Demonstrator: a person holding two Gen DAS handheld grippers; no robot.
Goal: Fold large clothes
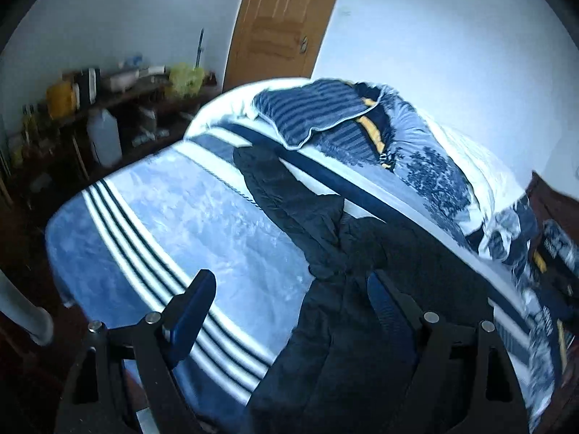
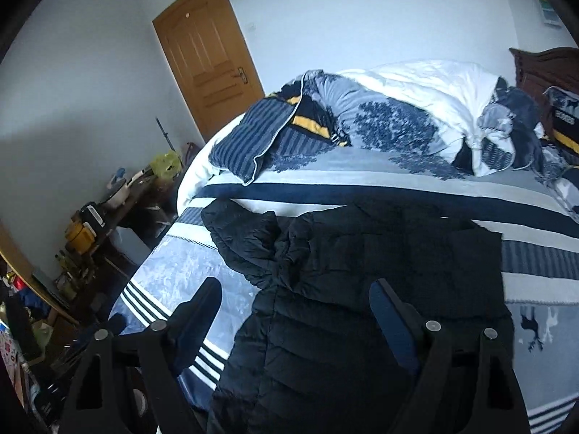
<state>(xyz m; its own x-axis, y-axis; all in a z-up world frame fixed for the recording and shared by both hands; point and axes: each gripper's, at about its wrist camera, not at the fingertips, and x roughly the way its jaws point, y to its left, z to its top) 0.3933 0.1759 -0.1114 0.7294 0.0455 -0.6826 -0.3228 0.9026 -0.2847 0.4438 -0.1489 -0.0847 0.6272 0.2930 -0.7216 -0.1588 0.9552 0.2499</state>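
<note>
So, starting far left in the left wrist view, we see a cluttered wooden shelf (image 1: 119,97) against the wall, with a clear plastic jug (image 1: 104,136) on the floor below it. A wooden door (image 1: 286,18) stands behind, closed. Moving right, we get the bed (image 1: 181,209) with its blue blanket and white stripes, then the black puffer jacket (image 1: 325,224) lying across it, one sleeve stretched toward the far end. Past that, a striped pillow (image 1: 311,108) and a bunched duvet (image 1: 434,152) sit along the far side.

Our left gripper (image 1: 289,303) hovers over the near edge of the bed, fingers spread wide, nothing between them; the right-hand finger is over the jacket, the left-hand one over bare blanket. Whether it touches the fabric we cannot tell.

Right wrist view, same order: shelf (image 2: 108,209), door (image 2: 206,54), pillow (image 2: 253,137), duvet (image 2: 416,97), dark headboard (image 2: 550,65) at far right. The jacket (image 2: 362,253) is spread flat mid-bed, quilted body reaching the near edge. Our right gripper (image 2: 293,303) is above it, spread wide too, holding nothing.
</note>
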